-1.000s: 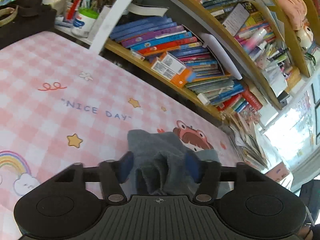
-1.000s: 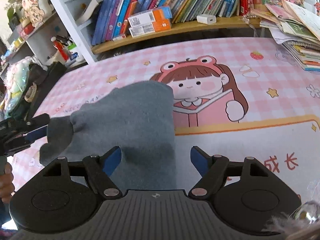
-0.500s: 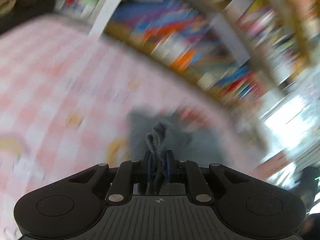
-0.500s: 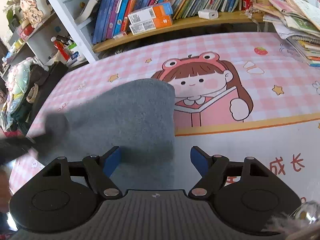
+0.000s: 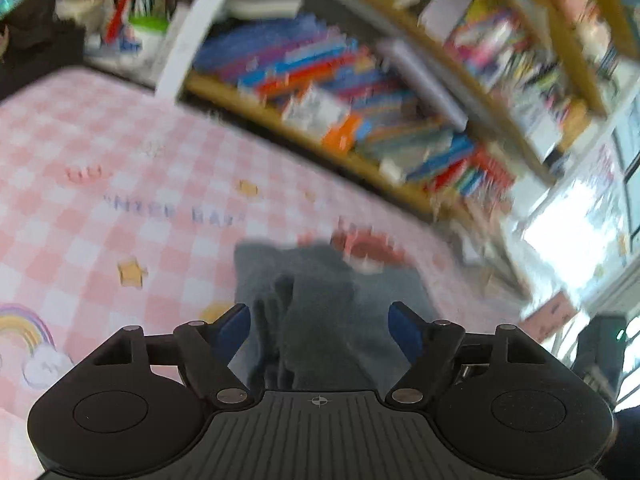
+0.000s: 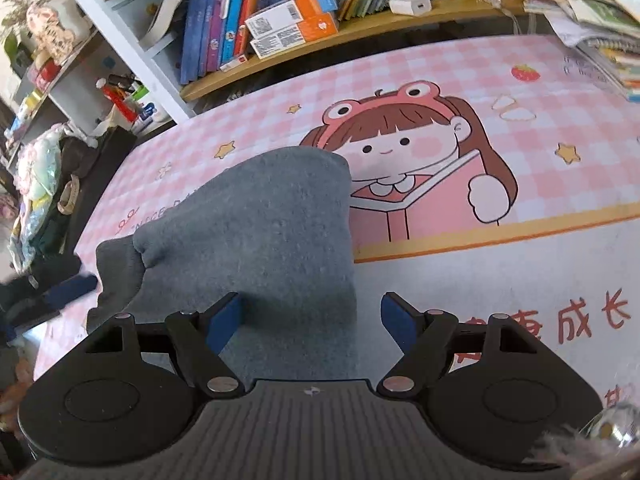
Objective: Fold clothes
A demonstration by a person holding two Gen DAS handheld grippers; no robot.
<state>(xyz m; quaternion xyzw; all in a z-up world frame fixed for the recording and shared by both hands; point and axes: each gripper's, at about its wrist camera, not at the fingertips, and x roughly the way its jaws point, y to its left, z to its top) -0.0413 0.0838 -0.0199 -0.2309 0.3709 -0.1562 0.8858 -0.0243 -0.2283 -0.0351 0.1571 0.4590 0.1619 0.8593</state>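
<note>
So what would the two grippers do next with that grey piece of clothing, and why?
Probably the left gripper closes on the bunched corner of the grey garment in front of it and carries it across. Both grippers are open, the right gripper holds nothing, and that corner sticks out loose from the folded part on the pink mat.

Spread left tongs (image 5: 319,322) over grey garment (image 5: 320,300) on pink checked mat (image 5: 100,160)
</note>
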